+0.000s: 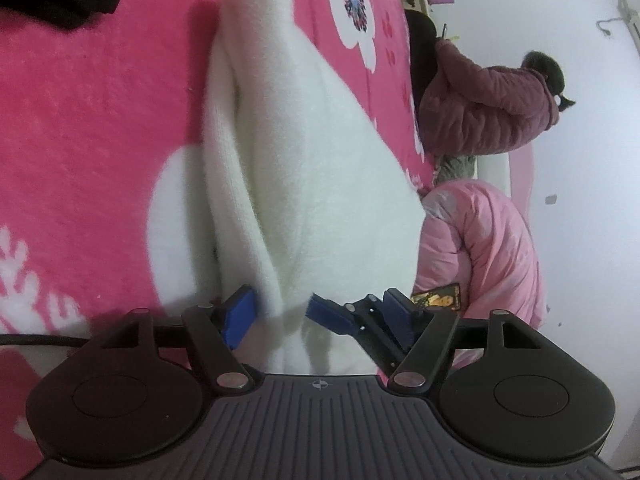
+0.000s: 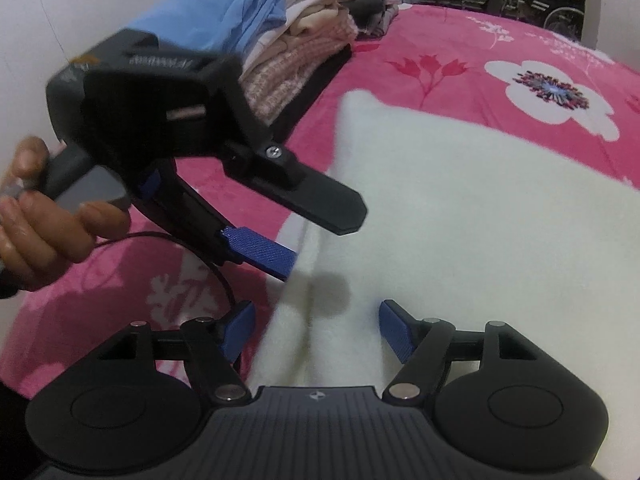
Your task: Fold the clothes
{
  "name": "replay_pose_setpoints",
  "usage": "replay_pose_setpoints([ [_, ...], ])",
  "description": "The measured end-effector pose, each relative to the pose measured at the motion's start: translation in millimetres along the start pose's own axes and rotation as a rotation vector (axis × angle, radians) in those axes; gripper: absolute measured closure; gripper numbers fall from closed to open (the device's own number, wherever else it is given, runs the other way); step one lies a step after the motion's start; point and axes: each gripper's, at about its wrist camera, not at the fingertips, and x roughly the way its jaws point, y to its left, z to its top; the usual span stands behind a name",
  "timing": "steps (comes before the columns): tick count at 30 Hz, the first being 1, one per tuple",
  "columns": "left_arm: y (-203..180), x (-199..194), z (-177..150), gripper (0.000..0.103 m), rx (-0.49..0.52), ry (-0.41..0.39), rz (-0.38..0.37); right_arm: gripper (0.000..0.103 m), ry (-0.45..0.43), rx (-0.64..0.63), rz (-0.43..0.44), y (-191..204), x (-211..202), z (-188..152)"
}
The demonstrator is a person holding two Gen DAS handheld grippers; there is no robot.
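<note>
Grippers, left [image 1: 320, 312] and right [image 2: 316, 328], jaws spread, straddle the fluffy white folded sweater's [image 2: 460, 220] near edge, its length stretching ahead.

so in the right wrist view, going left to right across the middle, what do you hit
hand on the handle → left gripper → white sweater on the pink floral blanket
</note>
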Motion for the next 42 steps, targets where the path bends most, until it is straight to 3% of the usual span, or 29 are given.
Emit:
replay_pose_setpoints([
  [3,-1.2,2.4,-0.1,0.031,-0.018,-0.001,-0.021,0.031,-0.003,-0.021,-0.05,7.6,3.7,-0.7],
  [5,-2.4,3.3,-0.8,0.031,-0.02,-0.002,-0.03,0.041,-0.009,-0.033,-0.093,11.2,4.7,-1.9],
  [10,-2.9,3.9,-1.5,0.031,-0.027,-0.003,-0.039,0.052,-0.004,-0.044,-0.146,12.7,6.0,-1.3],
  [13,-1.8,4.2,-2.1,0.03,-0.04,-0.008,-0.051,0.048,0.011,-0.063,-0.153,15.1,8.7,0.3],
  [16,-3.5,5.8,-2.0,0.029,-0.038,-0.015,-0.061,0.036,0.018,-0.077,-0.15,18.5,13.2,0.3],
  [17,-4.5,6.2,-2.1,0.029,-0.034,-0.016,-0.062,0.041,0.011,-0.078,-0.169,19.8,13.6,-0.8],
  [18,-5.7,5.5,-1.8,0.029,-0.026,-0.016,-0.056,0.054,0.002,-0.076,-0.195,20.8,13.2,-2.2],
  [20,-8.1,4.1,-1.3,0.029,-0.008,-0.016,-0.042,0.061,-0.014,-0.055,-0.208,17.3,10.9,-3.6],
  [24,-16.6,-16.0,3.6,0.03,0.057,-0.1,-0.001,0.066,-0.034,-0.026,-0.205,12.1,7.3,-6.4],
  [27,-21.7,-24.9,17.3,0.029,0.1,-0.165,0.088,0.066,-0.039,-0.02,-0.206,11.2,7.3,-6.4],
  [29,-24.9,-20.3,28.2,0.029,0.149,-0.196,0.174,0.066,-0.043,-0.015,-0.203,11.1,6.4,-6.6],
  [33,-22.5,-0.4,49.6,0.029,0.161,-0.242,0.275,0.066,-0.05,-0.007,-0.2,10.3,5.0,-6.8],
  [34,-20.5,2.3,53.5,0.029,0.154,-0.253,0.259,0.067,-0.052,-0.003,-0.198,9.5,4.8,-6.8],
  [36,-19.7,5.3,57.9,0.031,0.16,-0.284,0.248,0.067,-0.057,0.006,-0.193,7.9,4.0,-7.4],
  [40,-20.3,9.0,63.7,0.056,0.092,-0.331,0.193,0.069,-0.064,0.009,-0.183,5.4,1.7,-7.6],
  [42,-25.0,8.9,62.8,0.059,0.077,-0.341,0.167,0.07,-0.078,0.023,-0.177,2.4,-3.8,-6.6],
])
